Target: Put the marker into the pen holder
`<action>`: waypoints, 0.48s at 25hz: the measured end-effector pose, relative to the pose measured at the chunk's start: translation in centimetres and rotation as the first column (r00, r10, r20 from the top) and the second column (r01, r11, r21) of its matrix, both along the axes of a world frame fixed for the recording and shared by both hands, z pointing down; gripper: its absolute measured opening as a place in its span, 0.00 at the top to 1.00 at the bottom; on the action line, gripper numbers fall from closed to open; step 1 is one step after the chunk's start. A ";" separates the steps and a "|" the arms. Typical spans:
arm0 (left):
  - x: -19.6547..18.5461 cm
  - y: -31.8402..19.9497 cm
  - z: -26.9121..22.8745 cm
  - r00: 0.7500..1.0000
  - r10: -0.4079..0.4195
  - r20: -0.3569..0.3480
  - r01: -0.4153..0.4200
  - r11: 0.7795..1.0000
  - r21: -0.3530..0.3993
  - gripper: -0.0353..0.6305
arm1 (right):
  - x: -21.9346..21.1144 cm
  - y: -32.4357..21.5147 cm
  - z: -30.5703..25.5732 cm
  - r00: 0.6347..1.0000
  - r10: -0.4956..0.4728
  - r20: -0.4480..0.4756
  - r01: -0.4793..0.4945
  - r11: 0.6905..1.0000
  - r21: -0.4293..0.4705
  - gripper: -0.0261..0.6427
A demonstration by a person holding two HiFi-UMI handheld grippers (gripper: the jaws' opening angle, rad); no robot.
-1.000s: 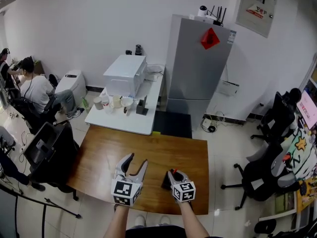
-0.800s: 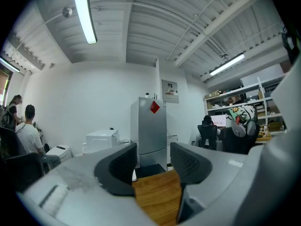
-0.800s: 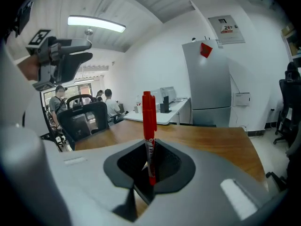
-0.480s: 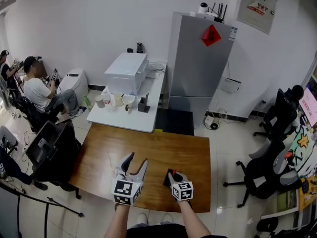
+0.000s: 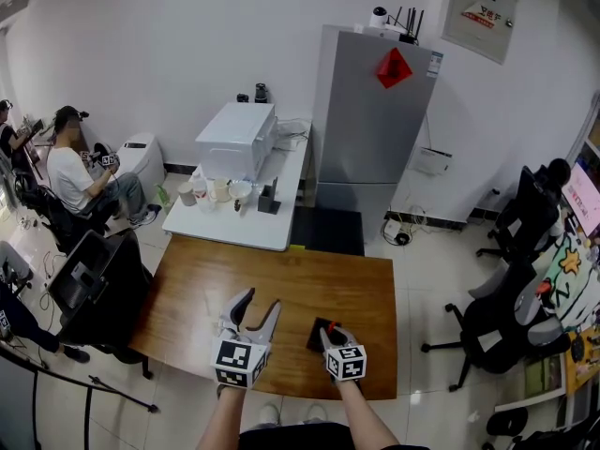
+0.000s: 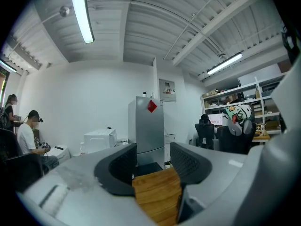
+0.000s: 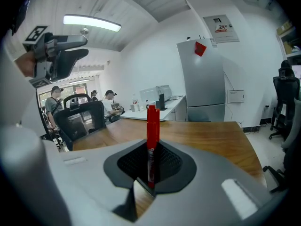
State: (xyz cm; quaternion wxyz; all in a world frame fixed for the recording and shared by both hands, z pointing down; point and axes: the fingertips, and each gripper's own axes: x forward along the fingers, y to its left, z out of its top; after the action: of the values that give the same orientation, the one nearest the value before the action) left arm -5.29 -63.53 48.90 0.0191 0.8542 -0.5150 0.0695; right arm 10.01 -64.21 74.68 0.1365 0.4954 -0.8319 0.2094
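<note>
**Head view.** The wooden worktop (image 5: 281,284) is nearly bare. The left tongs (image 5: 260,300) are held over its near half with jaws apart. The right tongs (image 5: 331,330) stand just beside them, above a small dark box (image 5: 315,337) near the front edge. I take this box to be the pen holder, though its opening cannot be made out. A speck of red at the right tongs is the marker (image 5: 330,325). Whether it is directly over the box cannot be told.

**Left gripper view.** The jaws are spread and hold nothing. Only worktop shows in the gap between them.

**Right gripper view.** The jaws are closed on the marker's lower barrel. The marker stands upright between the pads, red cap uppermost and well clear of them. The pen holder is not in this view.

**Handling assessment.** The marker should be light and stiff, with a smooth plastic barrel. Being smooth and round, it may pivot or slide in the pads if knocked against the holder's rim. In my judgement the barrel is the right place to hold it, not the cap, which could pull off. It is not fragile, so a firm squeeze carries no risk.
</note>
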 end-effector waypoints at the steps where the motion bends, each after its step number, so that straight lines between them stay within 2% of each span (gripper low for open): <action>1: 0.0 0.1 0.1 1.000 0.001 0.003 -0.001 1.000 0.000 0.62 | 0.0 0.1 0.0 1.000 0.001 0.001 -0.001 1.000 0.001 0.90; 12: 1.1 0.9 0.6 1.000 0.025 0.003 -0.024 1.000 -0.010 0.62 | 0.7 1.7 -0.5 1.000 0.002 -0.006 -0.002 1.000 0.004 0.85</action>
State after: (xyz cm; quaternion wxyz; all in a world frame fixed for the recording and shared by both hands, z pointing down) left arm -4.19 -62.62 49.48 0.0218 0.8602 -0.5041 0.0734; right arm 10.76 -62.50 74.19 0.1377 0.4972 -0.8314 0.2063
